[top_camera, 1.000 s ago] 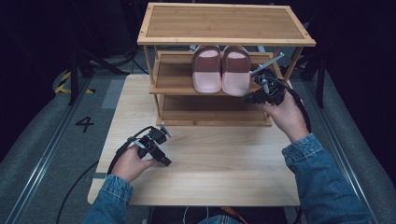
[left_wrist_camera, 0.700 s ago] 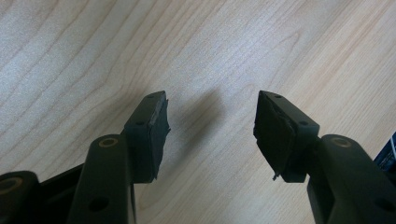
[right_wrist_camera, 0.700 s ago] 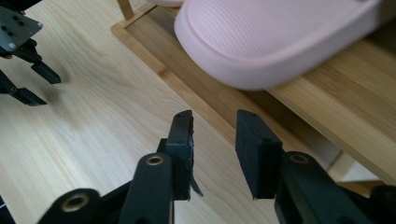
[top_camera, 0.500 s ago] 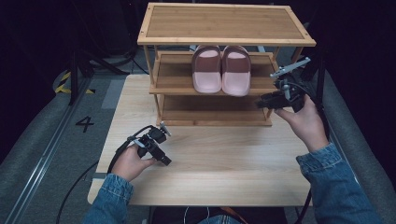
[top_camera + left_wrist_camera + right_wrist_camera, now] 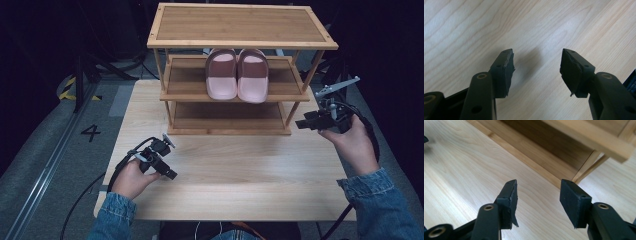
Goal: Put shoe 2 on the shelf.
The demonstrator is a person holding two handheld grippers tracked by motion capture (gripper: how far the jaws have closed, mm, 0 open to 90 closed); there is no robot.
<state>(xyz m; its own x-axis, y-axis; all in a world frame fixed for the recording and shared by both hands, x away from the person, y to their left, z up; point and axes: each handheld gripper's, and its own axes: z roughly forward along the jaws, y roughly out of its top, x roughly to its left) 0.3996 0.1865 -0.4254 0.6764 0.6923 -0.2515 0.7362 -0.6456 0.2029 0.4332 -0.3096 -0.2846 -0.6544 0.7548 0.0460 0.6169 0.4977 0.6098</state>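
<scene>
A pair of pink slippers (image 5: pixel 237 75) lies side by side on the middle shelf of a three-tier wooden shoe rack (image 5: pixel 240 25). My right gripper (image 5: pixel 301 123) hovers off the rack's right front leg, apart from the slippers. Its jaws have just been opening and stand open with nothing between them. In the right gripper view, the gripper (image 5: pixel 537 187) looks down at the table and the rack's bottom shelf (image 5: pixel 544 162). My left gripper (image 5: pixel 169 169) rests low over the table at front left, open and empty. The left gripper view shows the gripper (image 5: pixel 537 57) over bare wood.
The rack stands at the back of a light wooden table (image 5: pixel 240 190). Its top and bottom shelves are bare. Black cables trail from both grippers. Grey floor with a painted "4" (image 5: pixel 91 132) lies to the left, and dark stands are behind.
My right gripper has drawn back from the right slipper on the middle shelf, moved right and toward the person, and opened. Both slippers stay on the shelf. The left gripper has not moved.
</scene>
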